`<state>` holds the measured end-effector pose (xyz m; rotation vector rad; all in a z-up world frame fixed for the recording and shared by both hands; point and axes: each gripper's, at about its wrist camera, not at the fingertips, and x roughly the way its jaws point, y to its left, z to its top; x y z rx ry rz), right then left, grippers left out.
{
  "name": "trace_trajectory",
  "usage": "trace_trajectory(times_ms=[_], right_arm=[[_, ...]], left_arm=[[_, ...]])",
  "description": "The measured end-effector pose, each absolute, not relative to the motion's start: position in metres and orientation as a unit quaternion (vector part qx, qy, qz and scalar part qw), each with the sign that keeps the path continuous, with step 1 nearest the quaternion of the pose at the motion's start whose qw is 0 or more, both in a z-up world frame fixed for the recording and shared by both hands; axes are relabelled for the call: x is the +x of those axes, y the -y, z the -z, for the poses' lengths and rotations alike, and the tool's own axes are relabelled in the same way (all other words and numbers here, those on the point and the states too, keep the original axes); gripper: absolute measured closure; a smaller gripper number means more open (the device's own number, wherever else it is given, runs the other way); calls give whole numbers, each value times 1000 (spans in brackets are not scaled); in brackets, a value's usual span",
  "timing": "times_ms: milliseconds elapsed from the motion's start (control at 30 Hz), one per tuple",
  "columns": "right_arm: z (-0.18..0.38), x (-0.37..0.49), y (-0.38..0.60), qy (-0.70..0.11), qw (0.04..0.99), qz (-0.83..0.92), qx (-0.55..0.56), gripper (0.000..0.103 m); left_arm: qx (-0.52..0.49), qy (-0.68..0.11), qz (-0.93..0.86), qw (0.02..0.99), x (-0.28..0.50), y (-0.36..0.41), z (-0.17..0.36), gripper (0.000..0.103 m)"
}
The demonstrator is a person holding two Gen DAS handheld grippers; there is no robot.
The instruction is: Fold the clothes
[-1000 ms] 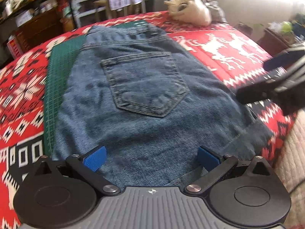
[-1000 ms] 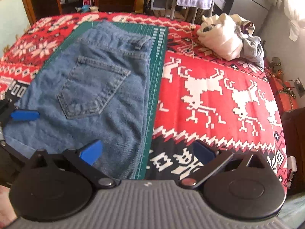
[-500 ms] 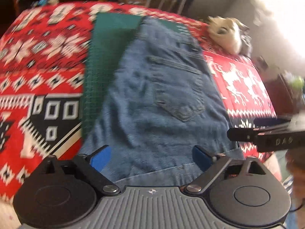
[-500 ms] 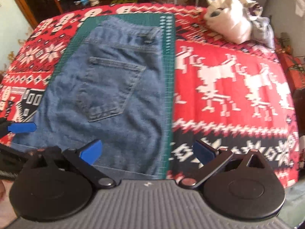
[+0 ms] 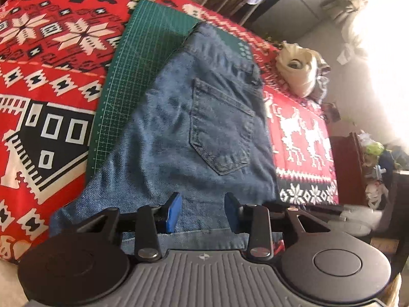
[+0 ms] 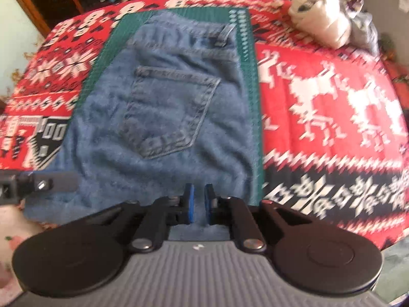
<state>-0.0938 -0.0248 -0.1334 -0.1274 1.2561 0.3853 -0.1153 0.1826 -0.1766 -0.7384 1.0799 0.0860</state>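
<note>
Folded blue jeans (image 5: 194, 133) lay pocket-up on green cutting mat (image 5: 133, 71), over red patterned blanket (image 5: 51, 51). Left gripper (image 5: 202, 213) at jeans' near hem, fingers partly apart. Right gripper (image 6: 198, 206) at same hem, fingers nearly closed, denim between; grip unclear. Cream cloth bundle (image 6: 324, 23) beyond mat.

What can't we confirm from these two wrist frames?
- Left view: near hem of the jeans is hidden behind the left gripper.
- Right view: motion blur; whether the right gripper pinches denim is unclear.
- Both views: the folded underside is hidden by the top layer.
</note>
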Motion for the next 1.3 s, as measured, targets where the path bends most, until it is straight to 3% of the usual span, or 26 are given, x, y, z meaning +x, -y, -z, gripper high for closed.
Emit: trace_trajectory(times_ms=[200,433,600,667,1033,1233,1300], right_arm=[[163,-84,16,-645,745,-146,-88,93],[162,-83,-2,-639,743,-144,-134,89],[159,-75,2,-660,736,-114,-102,85],[158,-73,3,-662,734,-114,-96,84],[145,-84,4,-641,752,-120,-97,78],[133,-92,11,-638,753,-141,-71,77],[127,-90,19,-646,746,-159,-42,82]], left_arm=[[-362,-531,-52,764,-106,-191,194,67],[-369,-542,-57,753,-109,-194,202,67],[-375,-549,-61,745,-110,-196,207,67],[-376,-551,-63,742,-111,-197,209,61],[-378,-553,-64,739,-109,-196,208,61],[-377,-540,-61,750,-111,-197,197,62],[-387,-531,-55,752,-110,-199,195,63]])
